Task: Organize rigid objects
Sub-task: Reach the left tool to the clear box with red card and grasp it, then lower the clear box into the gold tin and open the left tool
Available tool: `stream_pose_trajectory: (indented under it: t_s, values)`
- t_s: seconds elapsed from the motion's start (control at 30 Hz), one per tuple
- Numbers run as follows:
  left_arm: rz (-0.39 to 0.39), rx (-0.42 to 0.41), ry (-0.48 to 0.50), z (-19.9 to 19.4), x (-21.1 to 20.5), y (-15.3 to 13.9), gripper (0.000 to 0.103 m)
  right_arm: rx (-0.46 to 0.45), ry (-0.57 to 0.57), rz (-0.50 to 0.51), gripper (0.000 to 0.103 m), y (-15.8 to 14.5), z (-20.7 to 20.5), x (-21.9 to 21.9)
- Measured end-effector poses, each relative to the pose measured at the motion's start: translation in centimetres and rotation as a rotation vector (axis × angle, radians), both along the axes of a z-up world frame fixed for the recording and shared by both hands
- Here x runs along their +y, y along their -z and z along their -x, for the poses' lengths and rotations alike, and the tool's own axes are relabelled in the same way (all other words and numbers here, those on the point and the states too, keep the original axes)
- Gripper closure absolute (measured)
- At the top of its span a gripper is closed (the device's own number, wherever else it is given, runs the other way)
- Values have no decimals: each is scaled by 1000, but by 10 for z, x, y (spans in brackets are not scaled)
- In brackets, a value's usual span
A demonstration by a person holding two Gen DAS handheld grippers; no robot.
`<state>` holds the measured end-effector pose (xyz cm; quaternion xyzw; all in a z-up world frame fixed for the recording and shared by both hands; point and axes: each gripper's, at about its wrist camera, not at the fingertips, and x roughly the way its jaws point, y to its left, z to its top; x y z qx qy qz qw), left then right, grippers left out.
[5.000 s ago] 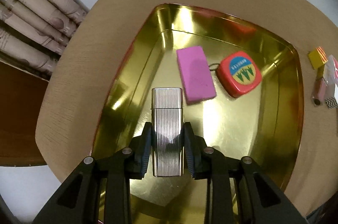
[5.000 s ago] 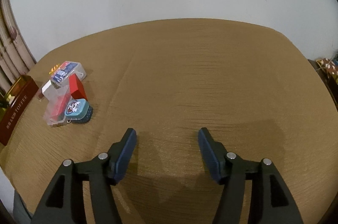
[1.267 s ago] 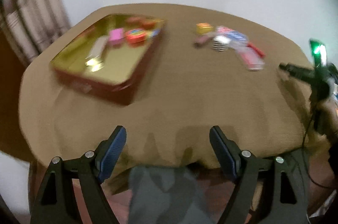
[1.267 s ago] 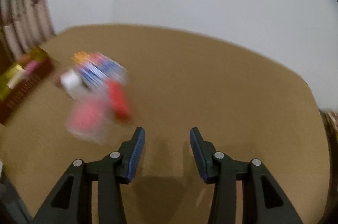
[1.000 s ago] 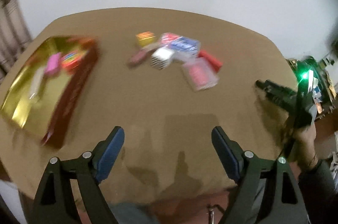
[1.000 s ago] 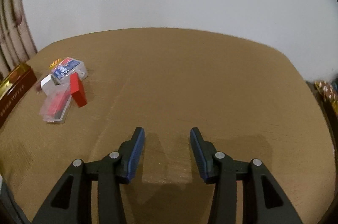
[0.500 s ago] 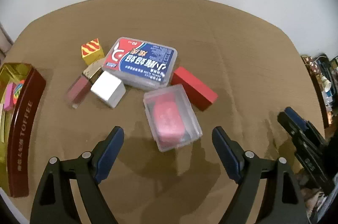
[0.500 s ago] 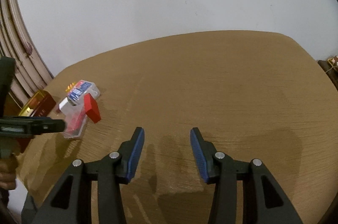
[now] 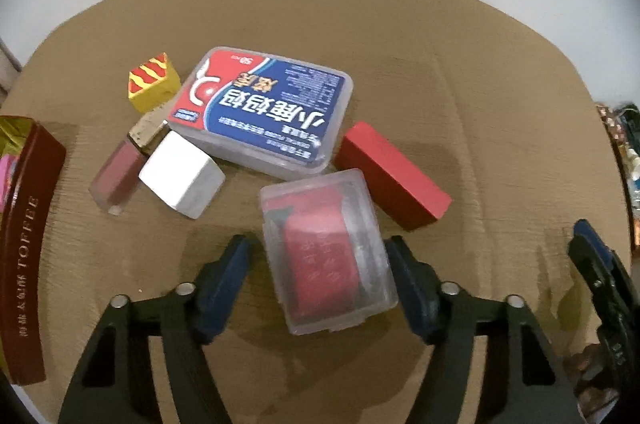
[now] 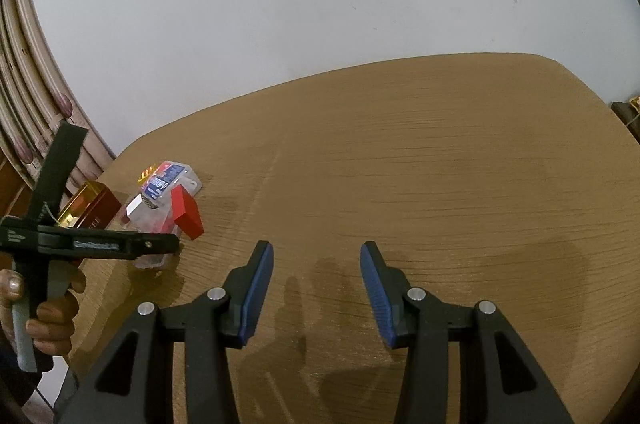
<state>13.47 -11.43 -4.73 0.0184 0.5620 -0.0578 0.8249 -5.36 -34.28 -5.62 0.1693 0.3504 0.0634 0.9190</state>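
Note:
My left gripper (image 9: 320, 260) is open, its two fingers on either side of a small clear plastic case with a red insert (image 9: 326, 250) lying on the brown table; whether the pads touch it I cannot tell. Behind it lie a red block (image 9: 390, 174), a large clear box with a blue and red label (image 9: 264, 110), a white cube (image 9: 182, 176), a maroon tube with a gold cap (image 9: 122, 168) and a yellow cube with red stripes (image 9: 154, 86). My right gripper (image 10: 316, 278) is open and empty over bare table, far right of the pile (image 10: 168, 196).
The dark red toffee tin (image 9: 26, 236) with a gold inside stands at the left table edge. The right gripper's tip (image 9: 600, 272) shows at the right of the left wrist view. The left gripper's side and the hand (image 10: 44, 296) show in the right wrist view. Curtains (image 10: 24, 96) hang at the left.
My left gripper has let go of the silver lighter in the tin, swung right to the pile and moved in around the clear case. My right gripper has stayed open over the table.

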Motion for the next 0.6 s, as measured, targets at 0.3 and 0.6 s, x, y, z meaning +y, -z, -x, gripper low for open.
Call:
stream_pose_trajectory:
  t_s: [0.3, 0.6]
  values:
    - [28, -20, 41, 33, -3, -1, 53, 6, 10, -6, 57, -2, 3, -5]
    - [59, -73, 39, 114, 71, -65, 53, 32, 18, 21, 57, 0, -4, 1]
